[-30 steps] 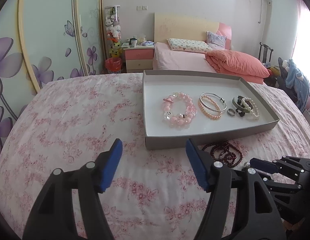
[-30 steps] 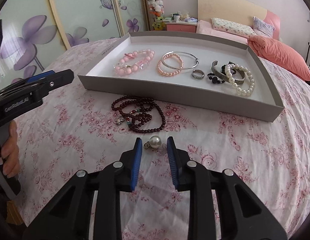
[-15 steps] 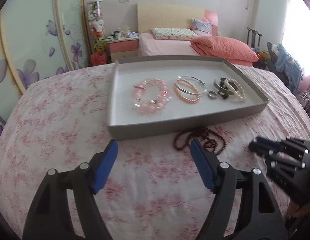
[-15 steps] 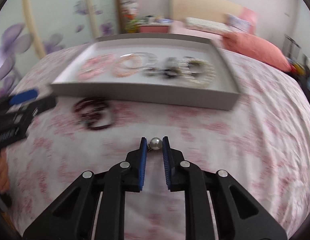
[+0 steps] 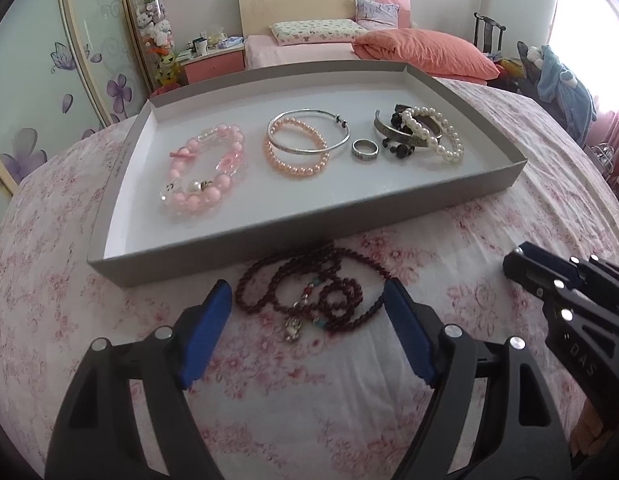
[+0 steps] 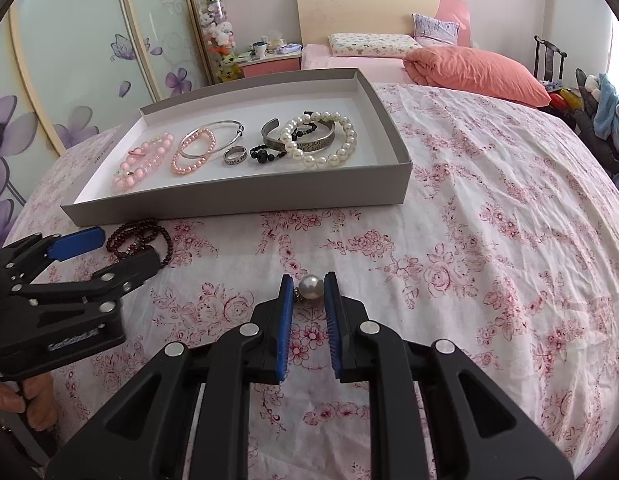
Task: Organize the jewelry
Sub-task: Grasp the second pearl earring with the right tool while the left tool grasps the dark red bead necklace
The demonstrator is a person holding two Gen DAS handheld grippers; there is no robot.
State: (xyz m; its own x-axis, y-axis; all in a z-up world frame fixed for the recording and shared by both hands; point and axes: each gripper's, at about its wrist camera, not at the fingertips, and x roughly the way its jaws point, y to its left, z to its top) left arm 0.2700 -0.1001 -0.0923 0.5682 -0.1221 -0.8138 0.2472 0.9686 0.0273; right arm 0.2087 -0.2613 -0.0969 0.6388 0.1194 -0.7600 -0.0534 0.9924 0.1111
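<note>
A grey tray (image 5: 309, 236) (image 6: 245, 200) on the floral bedspread holds a pink bead bracelet (image 5: 205, 172), a silver bangle (image 5: 309, 132), a ring (image 5: 364, 149) and a pearl bracelet (image 5: 433, 132). A dark red bead necklace (image 5: 313, 292) (image 6: 141, 236) lies in front of the tray. My left gripper (image 5: 309, 300) is open, its fingers either side of the necklace. My right gripper (image 6: 309, 284) is shut on a pearl earring (image 6: 310, 287), held above the bedspread to the right of the necklace.
The right gripper shows at the right edge of the left wrist view (image 5: 569, 300); the left gripper shows at the left of the right wrist view (image 6: 69, 272). A bed with an orange duvet (image 6: 477, 72) and a nightstand (image 6: 269, 64) stand behind.
My right gripper closed on the pearl earring and lifted it, swinging right. My left gripper moved right and forward until its open fingers straddled the dark red necklace.
</note>
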